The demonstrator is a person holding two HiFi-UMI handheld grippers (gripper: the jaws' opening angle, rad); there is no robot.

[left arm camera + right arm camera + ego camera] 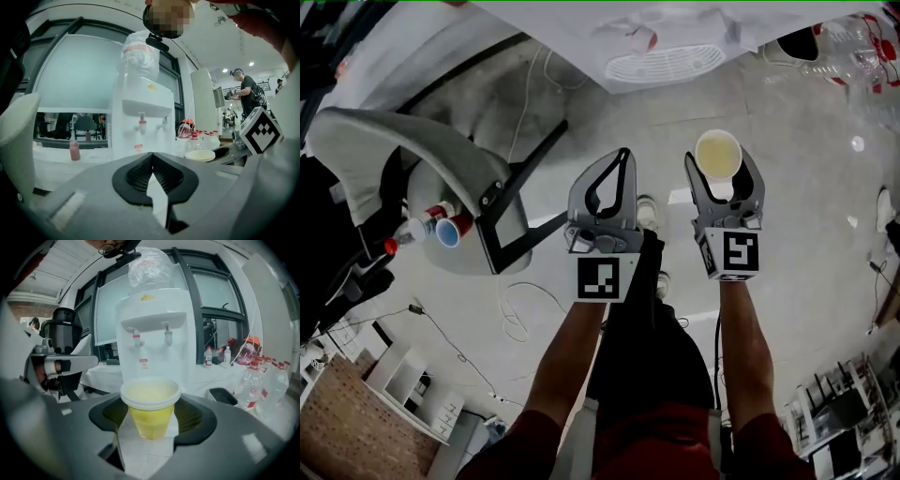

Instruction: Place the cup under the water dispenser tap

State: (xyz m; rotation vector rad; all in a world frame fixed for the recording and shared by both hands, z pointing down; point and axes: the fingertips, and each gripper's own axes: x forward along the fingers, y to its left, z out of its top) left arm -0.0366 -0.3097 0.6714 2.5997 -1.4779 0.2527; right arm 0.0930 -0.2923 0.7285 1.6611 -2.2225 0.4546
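A yellow cup (150, 409) with a white rim stands upright between the pads of my right gripper (151, 417), which is shut on it. From the head view the cup (718, 154) shows its open top, with the right gripper (720, 167) around it. The white water dispenser (154, 329) stands straight ahead on a white table, apart from the cup, with its red tap (136, 339) and a second tap (166, 336) above the cup's level. My left gripper (624, 157) hangs beside the right one, shut and empty. In the left gripper view the jaws (152, 157) meet, facing the dispenser (140, 110).
Several clear water bottles with red caps (262, 376) stand right of the dispenser, beside a black tray (223, 394). A grey chair (412, 155) and small red and blue containers (442, 228) lie below left. A person (246, 93) stands far right.
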